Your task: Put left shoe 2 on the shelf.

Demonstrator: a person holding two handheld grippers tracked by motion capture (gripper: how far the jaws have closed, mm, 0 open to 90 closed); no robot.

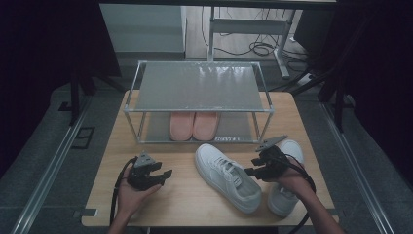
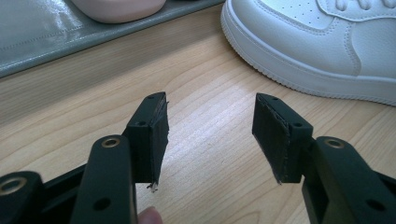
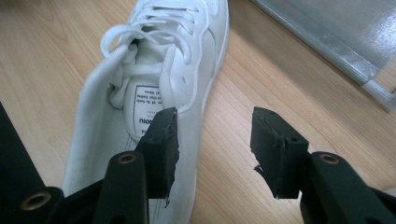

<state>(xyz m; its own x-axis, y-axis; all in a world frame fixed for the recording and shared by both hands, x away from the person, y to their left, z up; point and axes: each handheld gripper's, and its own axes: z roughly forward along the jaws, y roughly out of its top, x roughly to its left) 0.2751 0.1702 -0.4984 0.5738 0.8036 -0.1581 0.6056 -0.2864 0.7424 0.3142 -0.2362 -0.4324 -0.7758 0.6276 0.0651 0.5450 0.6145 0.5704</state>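
Dark curtains close in both sides of the room, and a grey floor with metal rails surrounds a small wooden table [image 1: 190,195]. At the far half of the table stands a two-tier metal shoe rack [image 1: 199,87] with a frosted grey top shelf; a pair of pink slippers [image 1: 193,125] sits side by side on its lower shelf.

On the bare wood in front of the rack lie two white sneakers. One white sneaker [image 1: 227,177] lies angled, toe toward the rack. The second white sneaker [image 1: 285,190] lies to its right, partly under the person's right hand.

The right gripper [image 1: 252,171] hovers between the two sneakers, its jaws standing well apart and holding nothing. In the right gripper view, the lower-left jaw overlaps the open collar of the laced sneaker [image 3: 154,88] (whether it touches the lining, I cannot tell), while the other jaw is over bare wood.

The left gripper [image 1: 164,173] rests low near the table's left front, jaws apart and empty, pointing toward the angled sneaker's toe [image 2: 317,42], clear of it.
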